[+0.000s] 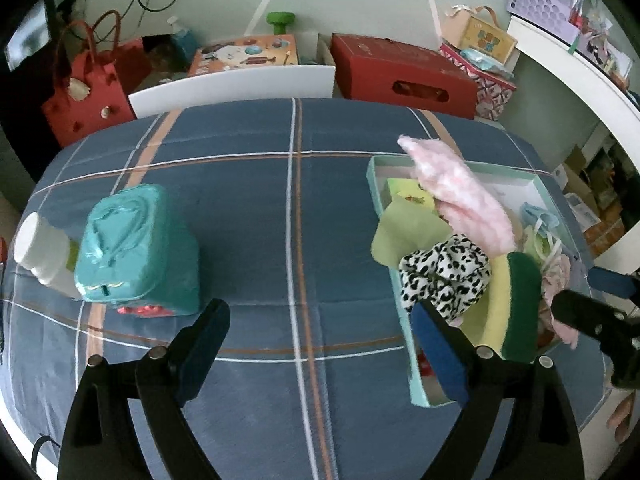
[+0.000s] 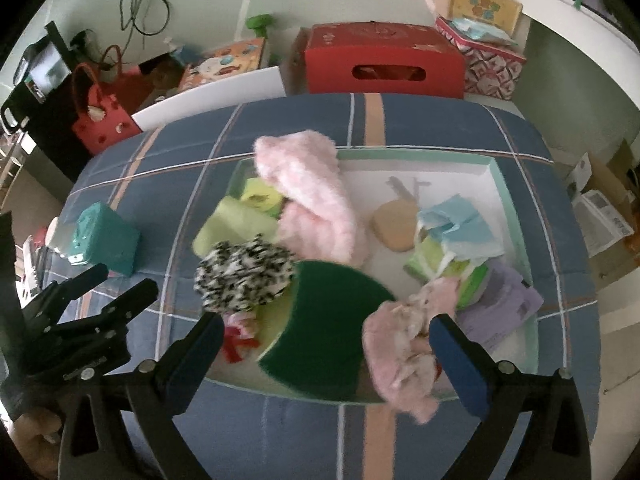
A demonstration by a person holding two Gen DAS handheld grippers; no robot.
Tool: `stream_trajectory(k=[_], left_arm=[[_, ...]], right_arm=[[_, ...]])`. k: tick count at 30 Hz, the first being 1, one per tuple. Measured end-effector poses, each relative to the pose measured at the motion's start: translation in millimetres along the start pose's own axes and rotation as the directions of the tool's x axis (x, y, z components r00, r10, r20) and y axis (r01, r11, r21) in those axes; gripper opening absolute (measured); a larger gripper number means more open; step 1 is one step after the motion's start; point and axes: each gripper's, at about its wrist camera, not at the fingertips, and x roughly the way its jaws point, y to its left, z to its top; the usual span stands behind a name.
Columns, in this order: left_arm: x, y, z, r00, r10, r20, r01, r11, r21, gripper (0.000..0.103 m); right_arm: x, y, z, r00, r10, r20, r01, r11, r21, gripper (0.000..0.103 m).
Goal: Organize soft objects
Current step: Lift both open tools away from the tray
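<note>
1. Over a blue plaid bedspread (image 1: 248, 208), two hand-held grippers work beside a shallow mint-edged box (image 2: 516, 216) already loaded with soft goods.
2. Left gripper (image 1: 320, 344) hovers with its jaws spread wide and nothing between them; its right finger reaches over the box's near corner, just in front of a black-and-white spotted fabric piece (image 1: 444, 276).
3. Right gripper (image 2: 328, 356) is likewise wide open above the box's near edge, gripping nothing, though a crumpled pale pink cloth (image 2: 400, 344) lies against the inside of its right finger.
4. Inside the box: a fluffy pink item (image 2: 312, 200) draped toward the far-left corner, a green-and-yellow sponge (image 2: 336, 320) at the front, light green cloths (image 2: 232, 224), light blue cloth (image 2: 460, 224) and a lavender piece (image 2: 504, 300) on the right side.
5. Outside the box, a teal pouch (image 1: 136, 252) sits well apart on the left with a white bottle (image 1: 40, 248) touching it.
6. Handling looks easy: everything is light, limp and unbreakable. Fabrics should bunch under a pinch, so a raised fold is the best hold; the sponge is springier and is best squeezed across its thickness.
</note>
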Motion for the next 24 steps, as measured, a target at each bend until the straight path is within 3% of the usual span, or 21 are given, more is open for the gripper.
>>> stream_trajectory(k=[6, 24], left_arm=[[-14.2, 14.0, -14.1, 1.000, -0.004, 0.023, 0.004, 1.000, -0.016, 0.092], [-34.5, 53.8, -55.5, 0.996, 0.089, 0.029, -0.089, 0.996, -0.009, 0.092]], right_arm=[[-2.1, 20.0, -22.2, 1.000, 0.014, 0.010, -0.014, 1.000, 0.018, 0.103], [16.0, 74.5, -71.1, 0.994, -0.072, 0.081, 0.071, 0.997, 0.011, 0.103]])
